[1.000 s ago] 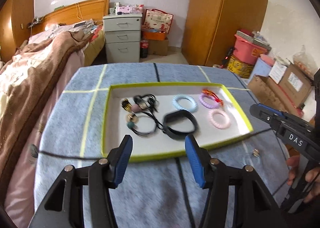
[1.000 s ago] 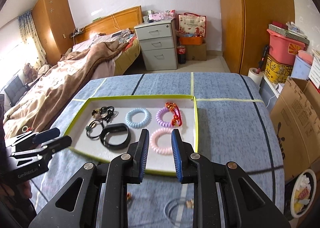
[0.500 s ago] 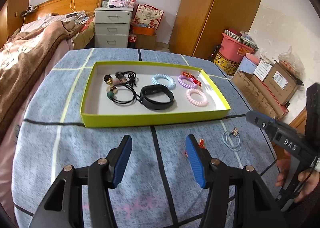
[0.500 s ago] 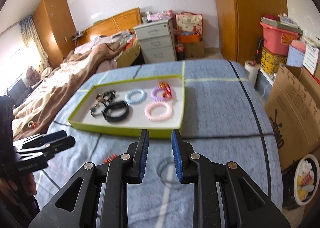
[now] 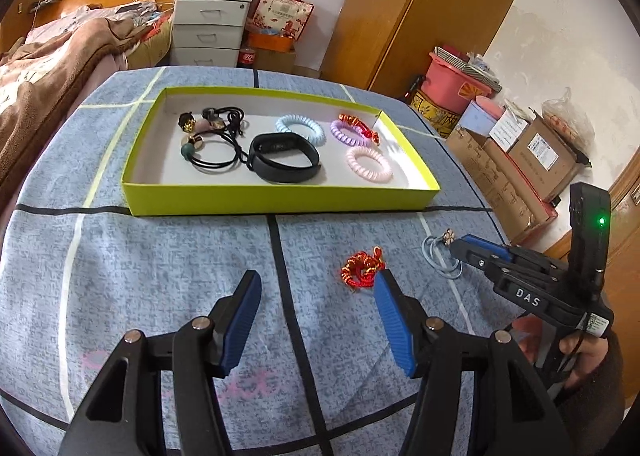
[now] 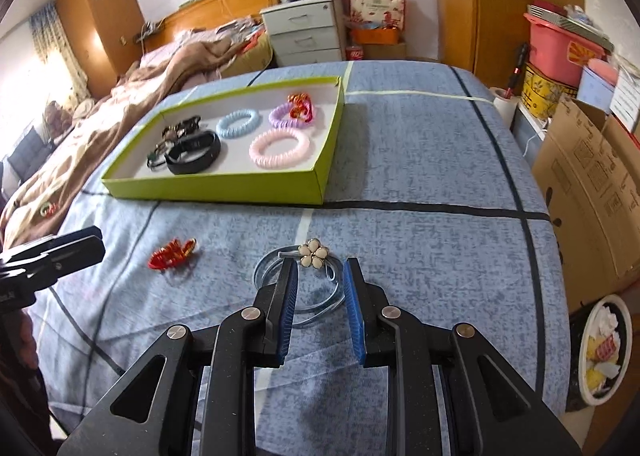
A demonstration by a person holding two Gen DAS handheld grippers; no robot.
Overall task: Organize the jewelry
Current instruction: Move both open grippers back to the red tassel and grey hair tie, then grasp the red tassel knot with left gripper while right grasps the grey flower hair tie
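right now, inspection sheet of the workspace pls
surface: blue patterned cloth with light and dark grid lines.
job's things: green tray holds black band, three coil ties, dark beaded pieces; red ornament and flower hair tie lie loose on the cloth.
clutter: nothing seen on the cloth.
grippers: left tool jaws opening, nothing between; right tool open over the flower hair tie, not gripping.
cables: nothing seen.
surroundings: bed, drawer unit, wardrobe, cardboard boxes.

The left claw point(image 5: 318, 288) is opening over bare cloth, the red ornament point(image 5: 362, 269) just beside its right finger.
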